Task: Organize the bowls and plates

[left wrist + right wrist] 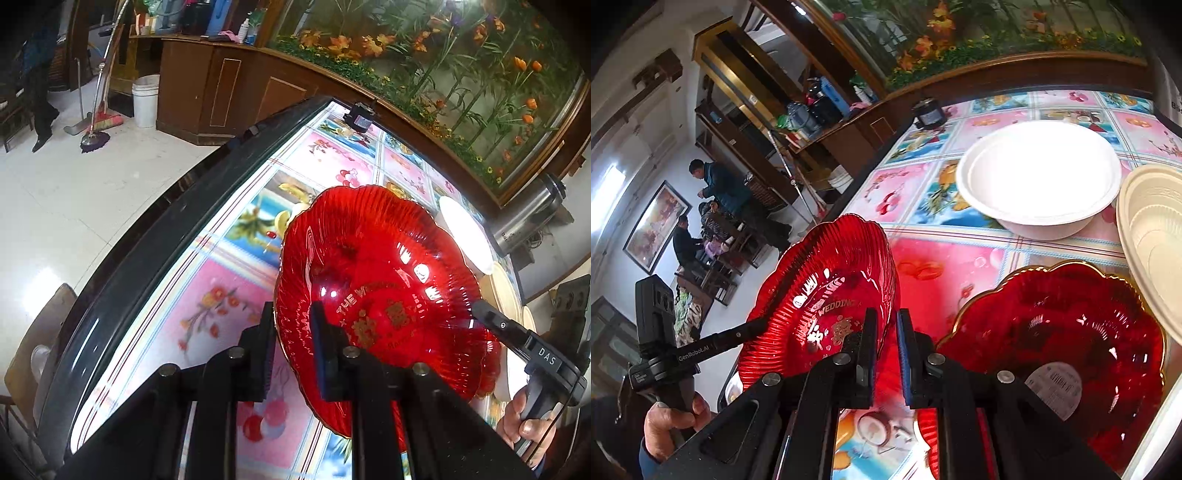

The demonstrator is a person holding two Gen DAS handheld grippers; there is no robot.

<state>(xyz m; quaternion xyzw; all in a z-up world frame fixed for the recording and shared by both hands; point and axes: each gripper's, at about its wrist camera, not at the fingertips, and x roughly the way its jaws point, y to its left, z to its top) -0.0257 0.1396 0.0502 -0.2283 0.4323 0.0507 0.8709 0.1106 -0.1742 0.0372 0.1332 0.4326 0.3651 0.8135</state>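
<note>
The left gripper (293, 325) clamps the tilted red plate (380, 288) by its rim, while the right gripper (886, 332) (jaws nearly closed, empty) additionally shows a second red plate (1067, 332) beside its right jaw.

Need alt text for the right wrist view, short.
The left gripper holds a red glass plate tilted above a fruit-print tablecloth. The right gripper is nearly closed and empty. A second red plate, a white bowl and a cream bowl sit on the table.
</note>
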